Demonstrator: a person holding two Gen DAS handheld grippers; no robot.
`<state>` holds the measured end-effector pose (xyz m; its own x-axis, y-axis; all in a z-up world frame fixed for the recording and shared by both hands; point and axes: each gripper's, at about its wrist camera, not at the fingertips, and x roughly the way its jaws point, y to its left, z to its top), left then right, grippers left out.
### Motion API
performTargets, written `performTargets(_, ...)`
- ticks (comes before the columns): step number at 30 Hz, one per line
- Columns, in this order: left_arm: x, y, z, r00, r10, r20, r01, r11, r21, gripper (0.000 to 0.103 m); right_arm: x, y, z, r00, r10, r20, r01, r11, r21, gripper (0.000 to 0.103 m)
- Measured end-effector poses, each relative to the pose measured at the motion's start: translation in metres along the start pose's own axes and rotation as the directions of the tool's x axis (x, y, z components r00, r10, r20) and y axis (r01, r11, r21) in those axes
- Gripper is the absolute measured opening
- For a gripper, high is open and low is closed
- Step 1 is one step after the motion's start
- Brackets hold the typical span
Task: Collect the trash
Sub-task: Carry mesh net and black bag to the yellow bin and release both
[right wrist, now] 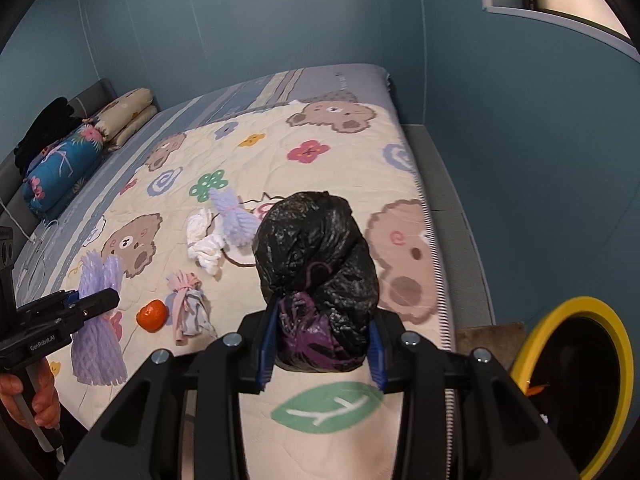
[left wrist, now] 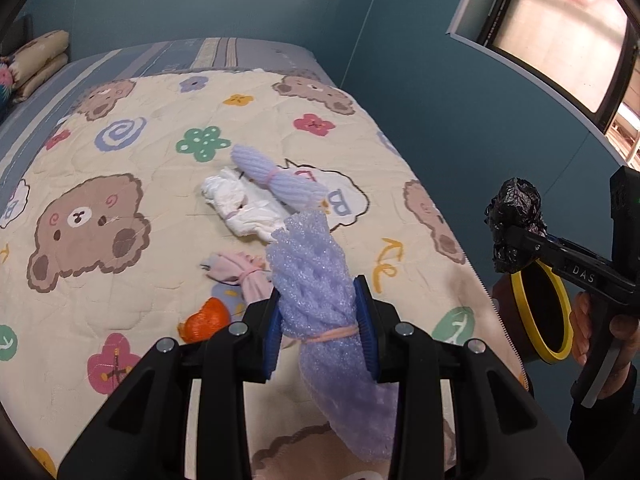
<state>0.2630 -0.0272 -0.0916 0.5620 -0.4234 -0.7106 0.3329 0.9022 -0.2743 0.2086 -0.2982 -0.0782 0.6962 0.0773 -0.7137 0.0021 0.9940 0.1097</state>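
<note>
Even indoor light; fisheye edges vignetted.

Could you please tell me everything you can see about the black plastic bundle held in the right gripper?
The crumpled black plastic bundle is glossy, wrinkled film wadded into a rounded lump, with a purplish patch near its lower end. The right gripper is shut on that lower end, its blue pads pressing both sides. It is held up off the bear-print quilt, near the yellow-rimmed bin beside the bed. Nothing else touches it.

Teal walls (right wrist: 280, 20) are enclosing a bed (right wrist: 448, 208); pillows (right wrist: 124, 118) are lying far left; a window (left wrist: 560, 28) is glowing right.
</note>
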Motion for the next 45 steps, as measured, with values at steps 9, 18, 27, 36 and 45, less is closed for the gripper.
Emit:
performTargets(9, 0.001, -0.05, 0.005, 0.999, -0.047, 0.001, 0.047, 0.996, 0.071, 0.032, -0.03, -0.043, -0.011, 0.998, -0.048, 0.032, 0.046, 0.997, 0.061, 0.035)
performTargets(18, 0.017, -0.109, 0.012, 0.993, -0.112, -0.027, 0.114, 0.982, 0.149, 0.032, -0.058, -0.079, -0.017, 0.993, -0.095, 0.064, 0.087, 0.99, 0.108, 0.035)
performTargets(27, 0.043, -0.177, 0.018, 0.978, -0.198, -0.072, 0.209, 0.952, 0.224, 0.032, -0.085, -0.127, -0.026, 0.983, -0.161, 0.09, 0.143, 0.974, 0.175, 0.035)
performTargets(36, 0.07, -0.248, 0.016, 0.953, -0.278, -0.12, 0.301, 0.913, 0.276, 0.032, -0.111, -0.18, -0.037, 0.967, -0.237, 0.097, 0.206, 0.945, 0.254, 0.035)
performTargets(45, 0.099, -0.312, 0.008, 0.922, -0.346, -0.171, 0.384, 0.872, 0.305, 0.032, -0.125, -0.23, -0.048, 0.955, -0.285, 0.085, 0.242, 0.91, 0.336, 0.035)
